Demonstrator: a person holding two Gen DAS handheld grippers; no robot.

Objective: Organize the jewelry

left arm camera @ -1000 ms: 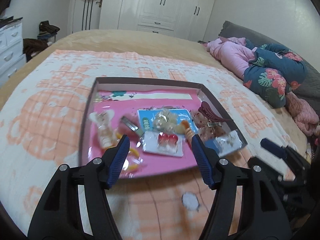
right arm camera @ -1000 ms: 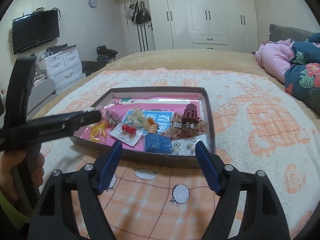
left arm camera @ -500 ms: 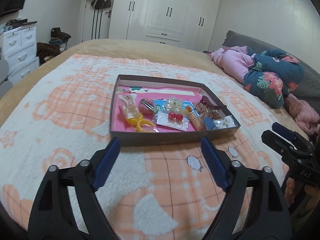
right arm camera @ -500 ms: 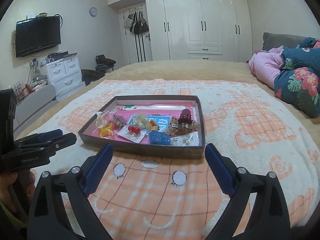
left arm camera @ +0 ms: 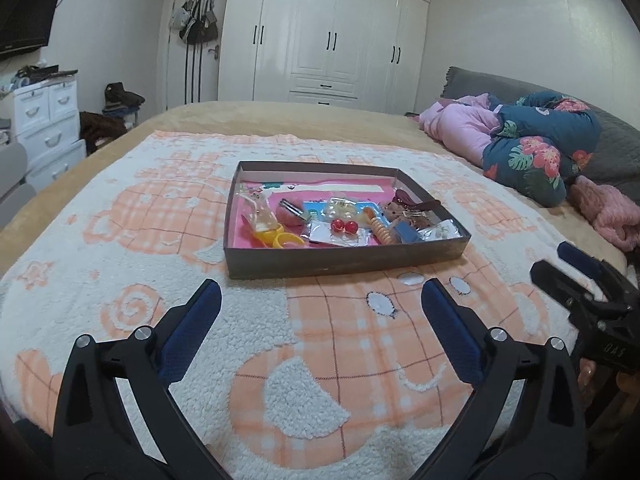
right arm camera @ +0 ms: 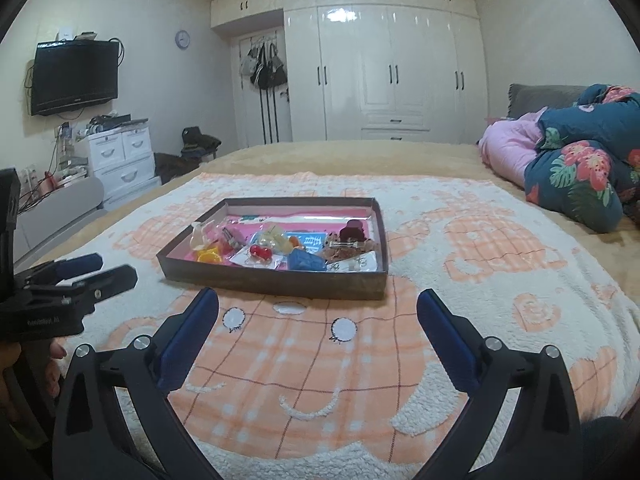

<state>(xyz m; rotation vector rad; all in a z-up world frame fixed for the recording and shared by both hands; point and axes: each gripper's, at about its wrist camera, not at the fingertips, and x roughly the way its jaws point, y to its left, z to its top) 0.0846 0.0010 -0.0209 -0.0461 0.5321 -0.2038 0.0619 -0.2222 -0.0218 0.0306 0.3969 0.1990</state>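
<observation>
A shallow brown box with a pink floor lies on the bed blanket; it also shows in the right wrist view. It holds several jewelry pieces: red bead earrings on a card, yellow rings, a brown hair claw, a small blue box. My left gripper is open and empty, well short of the box. My right gripper is open and empty, also back from the box.
The box sits on a white and orange fleece blanket over a bed. Folded quilts lie at the right. White drawers and a wall TV stand at the left, wardrobes behind.
Both grippers have drawn back and up from the box. It now looks smaller and farther away. Both stay open and empty.
</observation>
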